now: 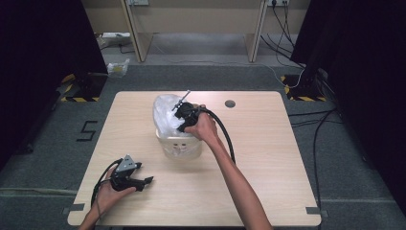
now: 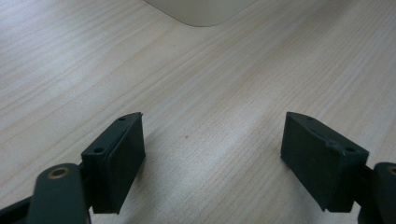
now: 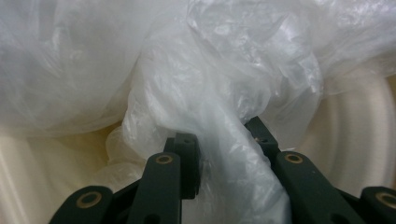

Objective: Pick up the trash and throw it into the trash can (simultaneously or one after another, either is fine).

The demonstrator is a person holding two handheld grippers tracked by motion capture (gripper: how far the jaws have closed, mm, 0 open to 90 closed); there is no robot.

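Observation:
A clear plastic bag (image 1: 165, 112) bulges out of a small cream bin (image 1: 178, 146) at the middle of the wooden table (image 1: 268, 158). My right gripper (image 1: 184, 125) reaches into the bin's mouth from the right and is shut on a bunched fold of the plastic bag (image 3: 219, 140), with the bin's cream inner wall (image 3: 359, 140) behind it. My left gripper (image 1: 147, 182) lies low near the table's front left, open, with bare wood between its pads (image 2: 116, 161). The bin's base (image 2: 201, 9) shows ahead of it.
A round cable hole (image 1: 230, 103) is in the table's far side. Black curtains stand on both sides, with cables on the floor (image 1: 311, 120) at the right. A wooden desk frame (image 1: 191, 24) stands beyond the table.

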